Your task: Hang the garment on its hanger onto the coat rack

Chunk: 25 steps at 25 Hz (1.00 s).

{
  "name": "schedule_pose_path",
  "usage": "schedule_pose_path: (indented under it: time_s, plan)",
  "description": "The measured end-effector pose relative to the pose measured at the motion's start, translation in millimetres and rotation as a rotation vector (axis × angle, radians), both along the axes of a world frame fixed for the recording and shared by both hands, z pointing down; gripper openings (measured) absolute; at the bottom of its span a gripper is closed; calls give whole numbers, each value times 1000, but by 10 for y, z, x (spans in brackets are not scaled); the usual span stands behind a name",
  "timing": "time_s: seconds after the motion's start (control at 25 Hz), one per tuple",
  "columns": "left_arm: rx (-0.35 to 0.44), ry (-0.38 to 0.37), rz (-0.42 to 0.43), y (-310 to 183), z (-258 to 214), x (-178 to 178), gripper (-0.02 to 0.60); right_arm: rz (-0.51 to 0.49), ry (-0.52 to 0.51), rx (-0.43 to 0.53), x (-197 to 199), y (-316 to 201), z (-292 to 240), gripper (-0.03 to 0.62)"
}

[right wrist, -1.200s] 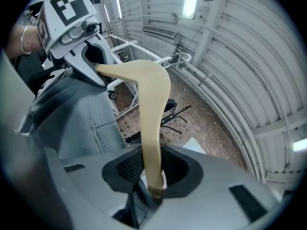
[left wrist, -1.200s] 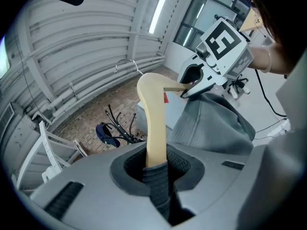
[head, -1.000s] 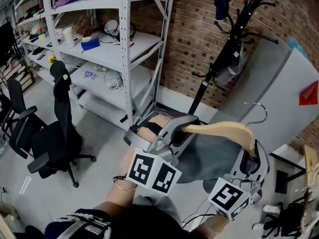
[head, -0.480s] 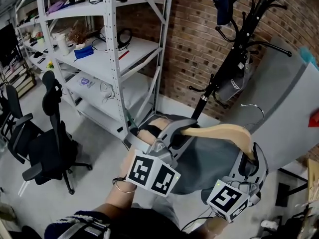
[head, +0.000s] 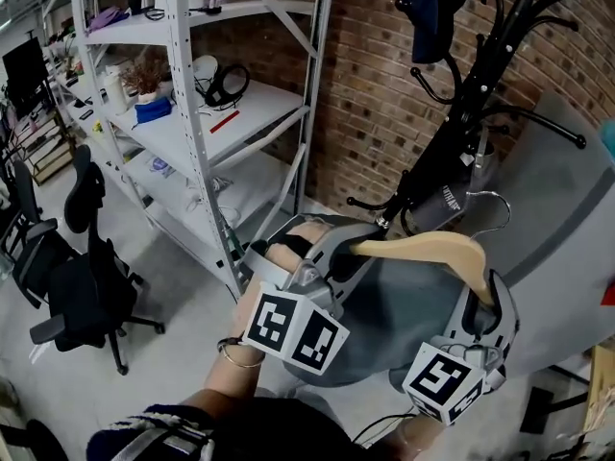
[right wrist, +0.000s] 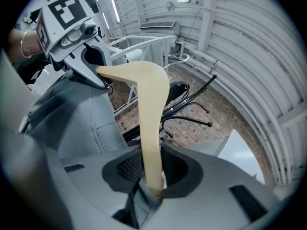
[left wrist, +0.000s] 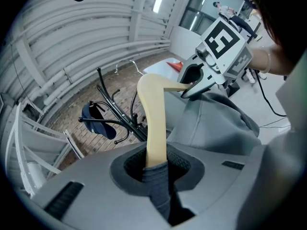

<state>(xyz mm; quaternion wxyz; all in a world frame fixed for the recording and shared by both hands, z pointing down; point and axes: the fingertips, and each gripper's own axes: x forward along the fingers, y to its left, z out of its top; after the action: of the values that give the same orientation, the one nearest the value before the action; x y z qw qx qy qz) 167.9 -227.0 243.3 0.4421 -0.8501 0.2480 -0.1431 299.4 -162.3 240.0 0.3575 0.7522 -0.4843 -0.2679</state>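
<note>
A pale wooden hanger (head: pixel 432 250) with a metal hook (head: pixel 495 209) carries a grey garment (head: pixel 399 310) that hangs below it. My left gripper (head: pixel 351 250) is shut on the hanger's left end, and my right gripper (head: pixel 488 301) is shut on its right end. In the left gripper view the hanger arm (left wrist: pixel 156 123) and a fold of grey cloth (left wrist: pixel 156 186) sit between the jaws. In the right gripper view the other arm (right wrist: pixel 151 138) is clamped the same way. The black coat rack (head: pixel 461 113) stands just beyond the hook, against the brick wall, with a dark blue cap (head: pixel 428 8) on top.
White metal shelving (head: pixel 207 113) with small items stands at the left. A black office chair (head: pixel 82 277) sits on the floor at far left. A grey panel (head: pixel 567 200) leans behind the rack on the right. A small bag (head: pixel 444 203) hangs low on the rack.
The view has swung closer to the coat rack and the hanger's hook now sits nearer the rack's pole. Both grippers keep their hold on the hanger's ends.
</note>
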Motion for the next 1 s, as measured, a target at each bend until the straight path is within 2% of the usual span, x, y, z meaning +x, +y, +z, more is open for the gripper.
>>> schedule_pose_path:
  time_s: [0.52,1.0]
  plan:
    - [4,-6,-41,-864,-31,546,52,-30,-1,12,553,-898,-51,95]
    - [-39,-76,-21,-1684,239,953,52,8,-51,-58,952,-1704,270,95]
